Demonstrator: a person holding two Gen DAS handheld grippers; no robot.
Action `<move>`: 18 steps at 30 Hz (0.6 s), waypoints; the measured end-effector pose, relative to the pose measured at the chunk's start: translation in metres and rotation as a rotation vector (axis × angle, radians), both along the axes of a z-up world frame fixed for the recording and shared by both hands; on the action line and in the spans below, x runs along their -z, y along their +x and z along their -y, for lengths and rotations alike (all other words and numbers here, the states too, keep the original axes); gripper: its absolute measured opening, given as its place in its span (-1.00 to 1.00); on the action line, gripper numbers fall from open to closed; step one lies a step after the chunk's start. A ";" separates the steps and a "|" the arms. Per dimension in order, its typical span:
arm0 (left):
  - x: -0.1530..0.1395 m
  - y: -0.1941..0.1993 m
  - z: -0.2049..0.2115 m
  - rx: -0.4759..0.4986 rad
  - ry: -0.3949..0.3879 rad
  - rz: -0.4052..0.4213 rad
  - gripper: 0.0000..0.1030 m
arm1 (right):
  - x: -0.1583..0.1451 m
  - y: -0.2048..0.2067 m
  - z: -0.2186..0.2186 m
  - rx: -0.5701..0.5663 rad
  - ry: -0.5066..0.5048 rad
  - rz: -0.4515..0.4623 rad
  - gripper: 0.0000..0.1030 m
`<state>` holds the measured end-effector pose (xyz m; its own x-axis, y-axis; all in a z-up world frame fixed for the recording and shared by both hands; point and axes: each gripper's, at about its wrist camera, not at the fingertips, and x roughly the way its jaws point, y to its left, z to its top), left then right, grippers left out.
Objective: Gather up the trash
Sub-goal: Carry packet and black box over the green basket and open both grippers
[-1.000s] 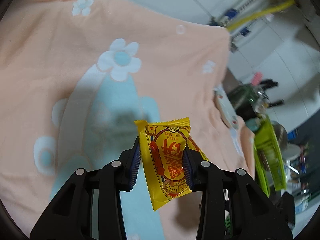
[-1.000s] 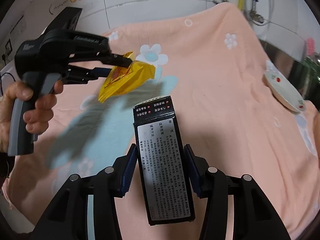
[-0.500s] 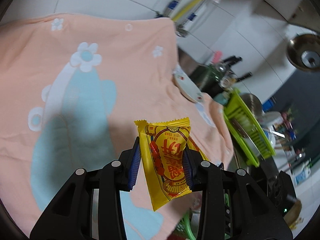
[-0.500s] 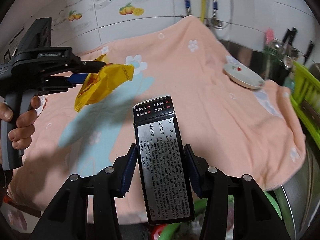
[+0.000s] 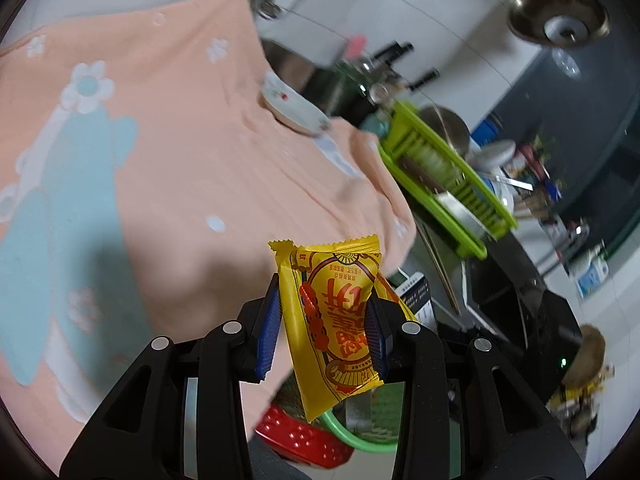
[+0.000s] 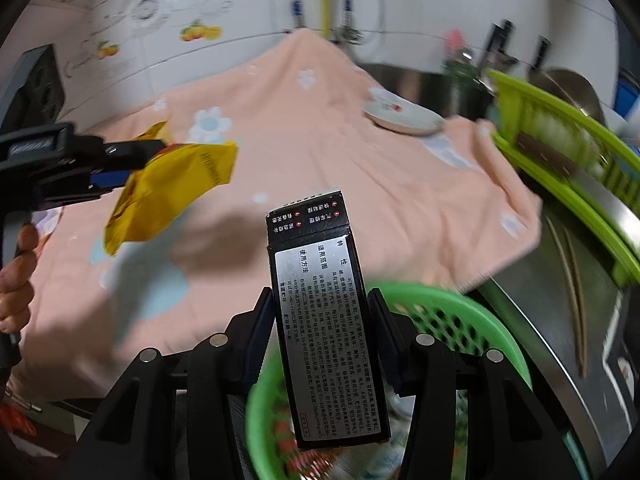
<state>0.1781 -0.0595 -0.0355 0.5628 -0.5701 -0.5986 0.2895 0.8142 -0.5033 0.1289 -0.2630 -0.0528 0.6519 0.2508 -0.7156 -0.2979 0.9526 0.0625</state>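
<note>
Clamping a yellow snack wrapper (image 5: 336, 320) between its 2 blue pads, the left gripper (image 5: 324, 320) hangs over the near edge of a peach floral cloth (image 5: 168, 152). In its own wrist view the wrapper stands upright at 6 o'clock, with a red basket (image 5: 296, 436) and a green basket (image 5: 360, 436) showing just below it. A white plate (image 5: 296, 108) sits on the cloth at 12 o'clock, and a lime dish rack (image 5: 444, 200) lies toward 2 o'clock.

From the right wrist view, the left gripper (image 6: 132, 164) with its wrapper (image 6: 172, 196) sits at 9 o'clock, a person's hand (image 6: 16, 276) around its handle. The right gripper (image 6: 324, 332) is closed on a black printed box (image 6: 320, 320), held upright at 6 o'clock. The box hangs above the green basket (image 6: 460, 320), which is blurred but holds mixed scraps. The plate (image 6: 404, 118) lies at 1 o'clock, the dish rack (image 6: 568, 168) at 3 o'clock.
</note>
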 end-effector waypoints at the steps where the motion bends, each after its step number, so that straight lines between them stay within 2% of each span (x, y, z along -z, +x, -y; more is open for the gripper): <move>1: 0.001 -0.002 0.005 0.012 0.004 -0.002 -0.28 | 0.002 -0.002 0.007 0.016 -0.001 -0.006 -0.10; 9: 0.018 -0.016 0.054 0.126 0.044 -0.021 -0.28 | 0.023 -0.024 0.062 0.145 -0.013 -0.044 -0.10; 18: 0.038 -0.026 0.092 0.219 0.094 -0.047 -0.28 | 0.038 -0.035 0.098 0.242 0.006 -0.071 -0.09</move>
<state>0.1516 -0.1519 -0.0731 0.4022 -0.6158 -0.6775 0.4423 0.7786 -0.4452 0.0939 -0.3609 -0.0910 0.6415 0.0985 -0.7608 -0.0563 0.9951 0.0813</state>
